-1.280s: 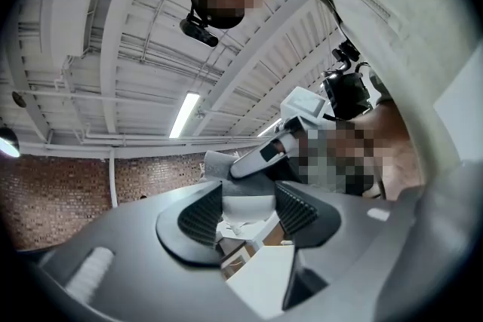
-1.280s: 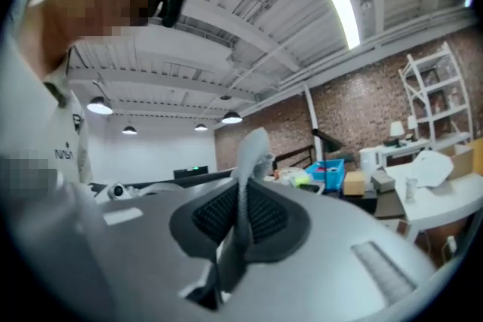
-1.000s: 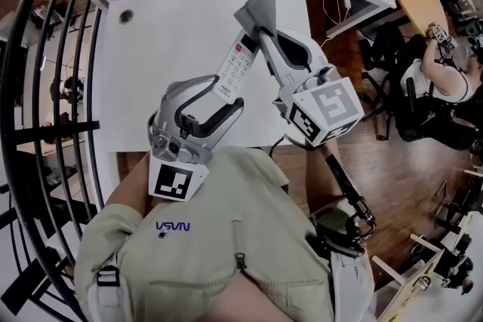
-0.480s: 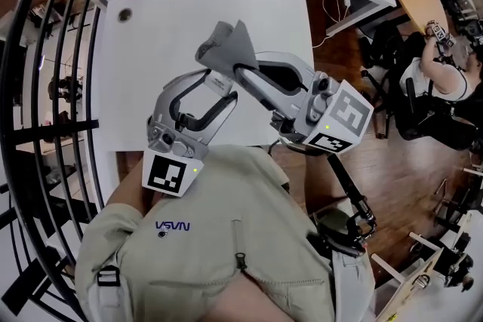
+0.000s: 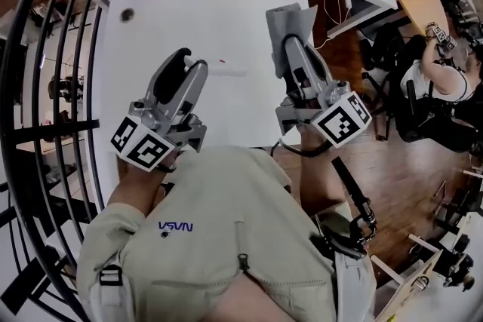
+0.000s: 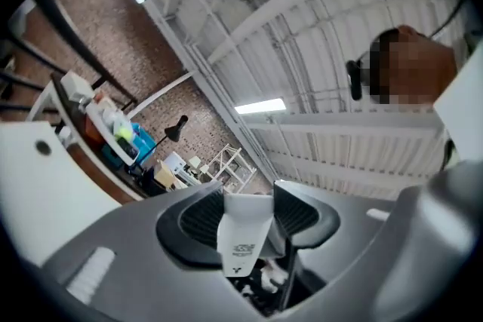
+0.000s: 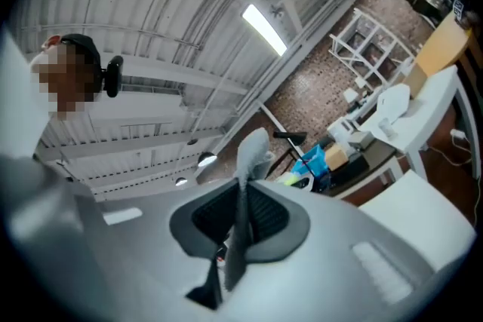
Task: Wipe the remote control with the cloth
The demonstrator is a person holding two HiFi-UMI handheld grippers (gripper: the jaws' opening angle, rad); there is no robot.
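Your left hand-held gripper (image 5: 190,62), jaws just tightening, on white plastic remote control (image 6: 243,234); right hand-held gripper (image 5: 296,45) pinching grey fabric cloth (image 5: 290,20).

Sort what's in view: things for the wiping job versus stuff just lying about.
Job: remote control, clamped in the left gripper; grey cloth, pinched in the right gripper.
Just about: white table, black desk lamp, black railing, seated person.

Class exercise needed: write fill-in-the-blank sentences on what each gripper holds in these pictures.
The left gripper has its fingers shut on a white ____.
The right gripper pinches a grey ____.
The table in the head view is ____ in colour.
Missing words: remote control; cloth; white.
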